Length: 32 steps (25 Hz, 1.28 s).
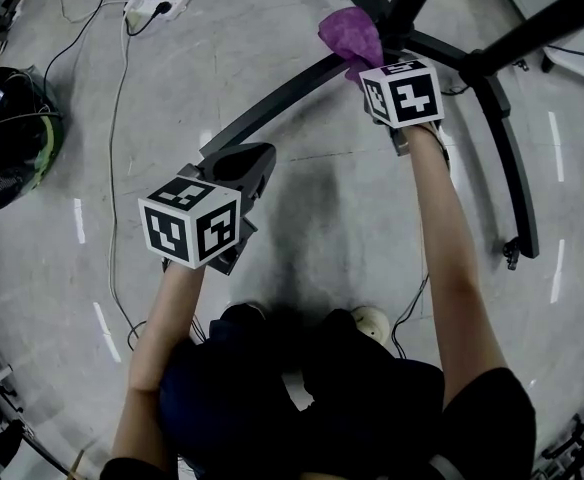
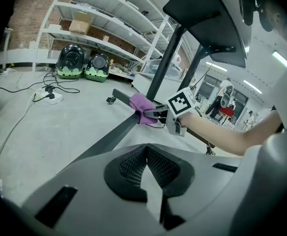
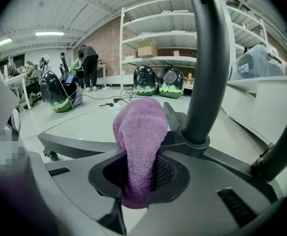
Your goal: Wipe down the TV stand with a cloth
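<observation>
The right gripper (image 3: 139, 173) is clamped on a purple terry cloth (image 3: 141, 127). The cloth's lower end is pinched between the ribbed black pads, and the rest bulges up and forward out of the jaws. In the head view the cloth sits on the dark grey metal TV stand (image 1: 272, 108), on top of one long curved leg, close to the hub where the legs meet the upright pole (image 3: 207, 58). The left gripper view shows the same thing from the side, with the cloth draped over the leg and the right gripper directly behind it. Whether the cloth is pressed hard against the metal cannot be told.

The left gripper (image 2: 146, 150) has its jaws together with nothing between them. In the head view it is near the outer end of that same leg, well apart from the cloth, and it points along the leg towards the right gripper.

The stand rests on a pale grey concrete floor (image 1: 322, 208). A small castor (image 2: 110, 100) is at the far end of one of its legs. A white power strip (image 1: 157, 6) with black plugs lies on the floor beyond the stand, and thin cables trail away from it. Two green-and-black domed carriers (image 2: 82, 62) stand beneath white metal shelving (image 2: 99, 14) against a brick wall.
</observation>
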{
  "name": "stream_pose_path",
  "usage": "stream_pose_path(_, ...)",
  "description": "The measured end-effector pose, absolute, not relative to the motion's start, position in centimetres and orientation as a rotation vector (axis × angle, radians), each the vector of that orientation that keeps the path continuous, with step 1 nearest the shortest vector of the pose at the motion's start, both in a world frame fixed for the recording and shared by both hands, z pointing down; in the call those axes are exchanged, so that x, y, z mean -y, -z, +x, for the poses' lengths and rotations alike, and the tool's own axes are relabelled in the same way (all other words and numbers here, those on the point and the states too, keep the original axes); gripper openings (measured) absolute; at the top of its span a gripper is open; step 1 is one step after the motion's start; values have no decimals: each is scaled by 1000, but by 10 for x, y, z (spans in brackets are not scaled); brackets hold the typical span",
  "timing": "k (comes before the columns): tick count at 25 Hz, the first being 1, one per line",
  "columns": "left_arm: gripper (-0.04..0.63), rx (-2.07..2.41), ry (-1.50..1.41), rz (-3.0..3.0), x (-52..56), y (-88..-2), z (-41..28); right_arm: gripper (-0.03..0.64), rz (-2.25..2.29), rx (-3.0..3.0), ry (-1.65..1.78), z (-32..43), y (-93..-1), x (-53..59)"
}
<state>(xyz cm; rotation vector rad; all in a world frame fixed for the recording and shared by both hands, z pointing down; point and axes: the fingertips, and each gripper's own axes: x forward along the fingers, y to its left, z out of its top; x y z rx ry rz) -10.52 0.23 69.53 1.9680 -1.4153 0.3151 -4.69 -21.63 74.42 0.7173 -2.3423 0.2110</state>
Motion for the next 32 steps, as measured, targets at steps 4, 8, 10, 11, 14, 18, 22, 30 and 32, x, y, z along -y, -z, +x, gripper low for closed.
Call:
stream_pose_path(4,8,1416,-328,1964,-4,-698,-106,89,769,2360,-250,-37,-736,227)
stream_pose_path(8,8,1414,-335,1958,-5,-701,-107,89,877,2326,-222,-24,-729,249)
stream_pose_path(10,8,1410,-339,1958,-5,-702,-105,89,904,2305,-204,-21,-729,256)
stream_pose_path(11,8,1408,-341,1958,-5,-703,-104,89,911,2298,-197,-21,-729,258)
stream_pose_path(14,8,1399,-348,1960,-5,-704,-101,89,921,2294,-198,-16,-731,260)
stream_pose_path(18,8,1397,-353,1956,-5,-707,-100,89,953,2264,-217,0,-738,265)
stream_pose_path(22,8,1383,-358,1953,-3,-712,-94,89,987,2240,-247,20,-745,270)
stream_pose_path(30,8,1357,-370,1952,0,-719,-87,89,1106,2213,-334,56,-752,284)
stream_pose_path(32,8,1357,-370,1947,0,-720,-88,89,1173,2224,-383,66,-748,292)
